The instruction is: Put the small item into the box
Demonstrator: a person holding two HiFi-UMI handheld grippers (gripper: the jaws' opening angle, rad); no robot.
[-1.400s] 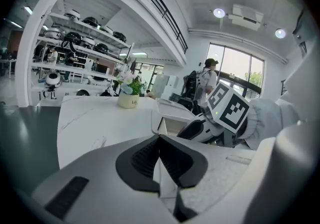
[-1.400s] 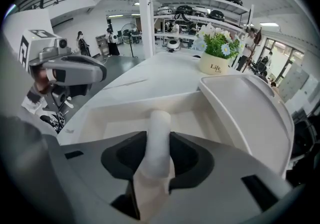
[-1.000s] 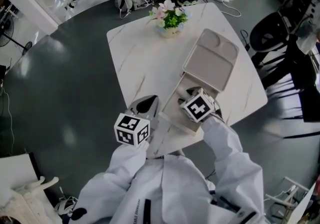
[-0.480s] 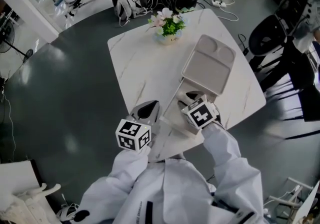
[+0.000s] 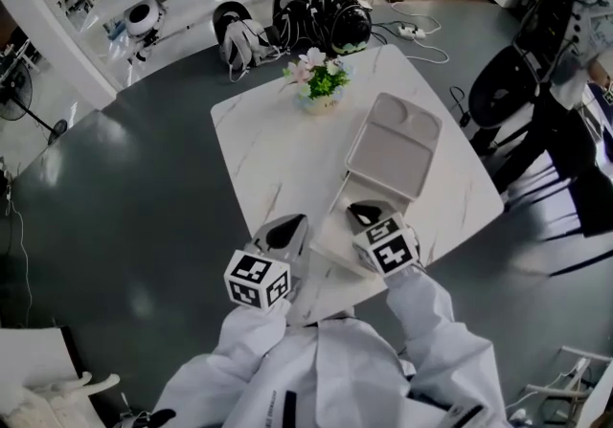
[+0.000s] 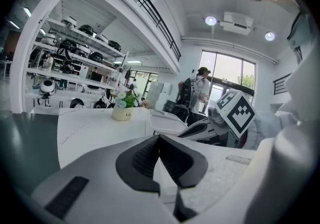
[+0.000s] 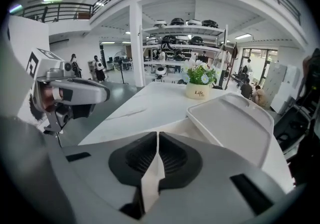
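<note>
Working over the open box (image 5: 335, 240) at the near edge of the counter (image 5: 273, 144).
Closing the right tongs (image 7: 157, 140) above the box, nothing visible between them; holding the left tongs (image 6: 159, 140) together, empty, just beside it. Cannot make out the small item.

Person: is wearing a white long-sleeved work coat (image 5: 330, 369). Its loose white sleeves (image 5: 433, 306) are bunching in soft folds, and a narrow dark strip (image 5: 287, 409) is running down the chest.

Light grey moulded left gripper (image 5: 283, 228): is carrying a white marker cube (image 5: 257, 280) printed with black squares. Black ribbed pads (image 6: 142, 160) are lining its jaws.

Light grey moulded right gripper (image 5: 360, 214): is carrying a matching white cube (image 5: 386, 246) and showing the same black ribbed lining (image 7: 175, 158). Its jaws are closing with nothing between them.
</note>
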